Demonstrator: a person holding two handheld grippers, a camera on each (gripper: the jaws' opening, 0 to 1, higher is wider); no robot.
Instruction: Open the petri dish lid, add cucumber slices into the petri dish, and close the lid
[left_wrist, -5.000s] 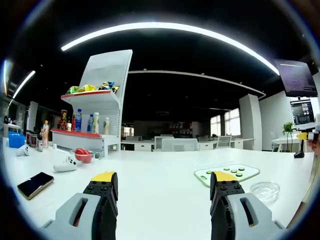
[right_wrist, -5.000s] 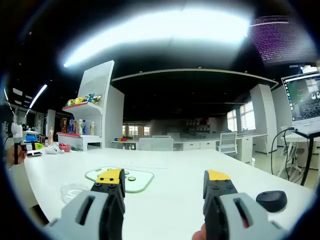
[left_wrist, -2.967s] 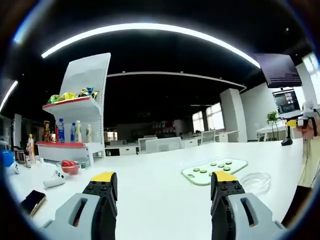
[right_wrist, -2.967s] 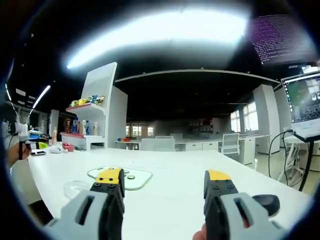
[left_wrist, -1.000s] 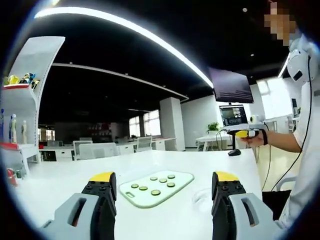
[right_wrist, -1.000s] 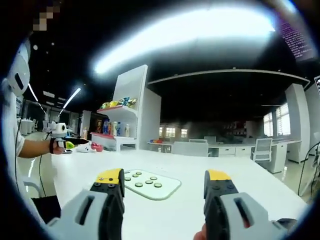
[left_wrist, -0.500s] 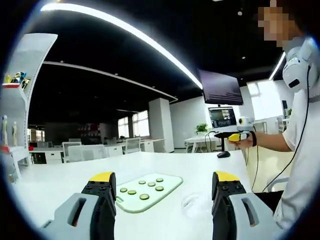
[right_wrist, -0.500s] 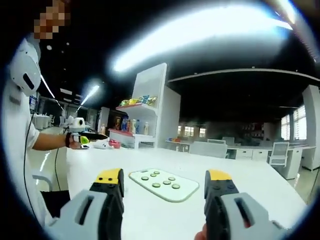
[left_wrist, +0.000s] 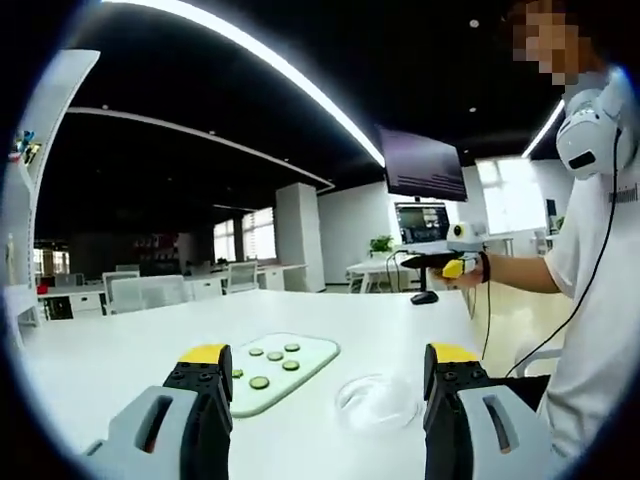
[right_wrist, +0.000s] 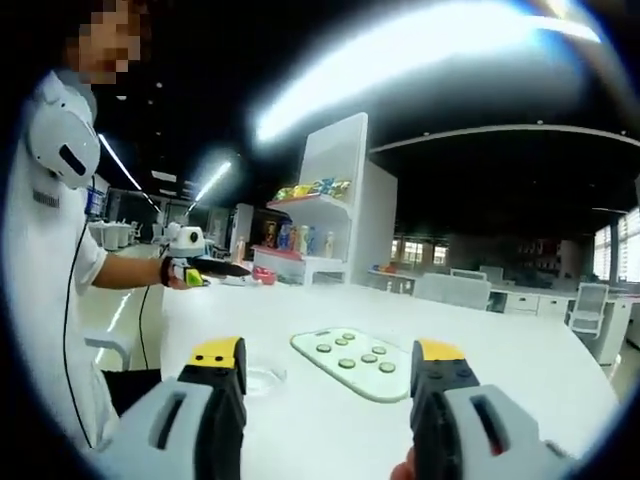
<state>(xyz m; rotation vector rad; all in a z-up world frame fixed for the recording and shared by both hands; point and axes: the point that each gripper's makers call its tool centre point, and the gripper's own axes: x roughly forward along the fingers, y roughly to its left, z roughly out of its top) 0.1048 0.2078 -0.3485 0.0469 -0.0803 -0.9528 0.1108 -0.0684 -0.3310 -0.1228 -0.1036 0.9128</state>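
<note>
Jaws of left gripper (left_wrist: 319, 372) spread apart, holding nothing; likewise right gripper (right_wrist: 330, 370). Petri dish (left_wrist: 377, 402), clear, lid on, resting on white table (left_wrist: 130, 345) between left jaws, just beside pale cutting board (left_wrist: 275, 366) bearing cucumber slices (left_wrist: 260, 382). Risk: transparent lid hard to judge, likely to slip or shove whole dish if pinched off-centre.

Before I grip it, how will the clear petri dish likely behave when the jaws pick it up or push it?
The petri dish looks thin, clear and glossy, so it is probably light, stiff and slippery between jaws. It sits low and flat on the smooth white table, so a push would likely slide it, not tip it. Its lid may shift separately.
</note>
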